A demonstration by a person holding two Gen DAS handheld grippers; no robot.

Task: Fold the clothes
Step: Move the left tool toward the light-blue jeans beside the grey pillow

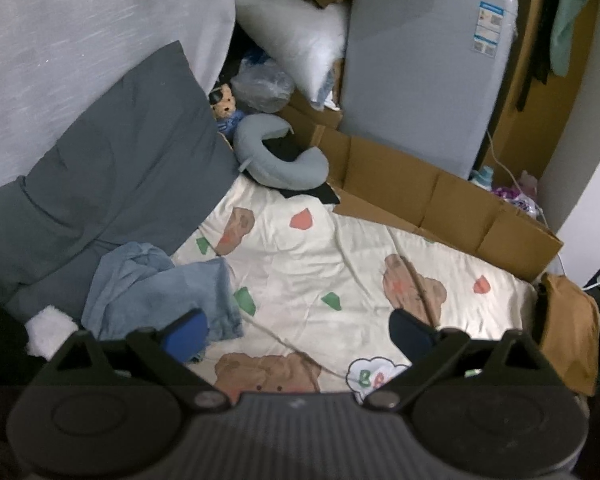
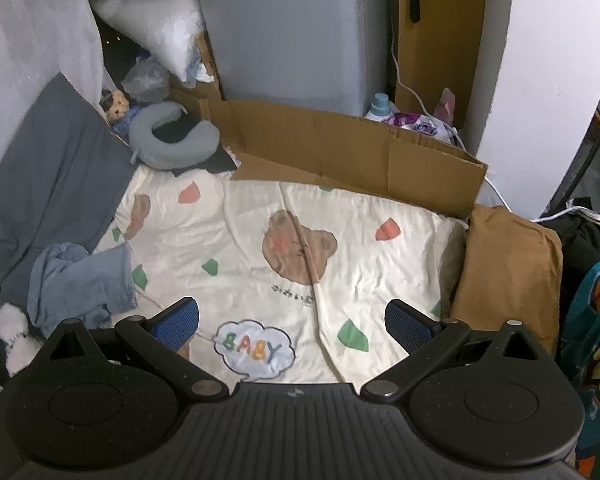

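Jeans (image 1: 156, 288) lie crumpled ahead-left of my left claw (image 1: 296, 334); brown garment (image 2: 508, 268) lies flat right of my right claw (image 2: 292, 318). Both claws gape, empty.

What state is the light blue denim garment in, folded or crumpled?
Crumpled. The light blue denim garment lies bunched in uneven heaps at the bear-print blanket's left edge, with no flat layers.

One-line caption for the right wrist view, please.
Open right gripper hovers over bear-print blanket; crumpled blue garment left, brown garment right.
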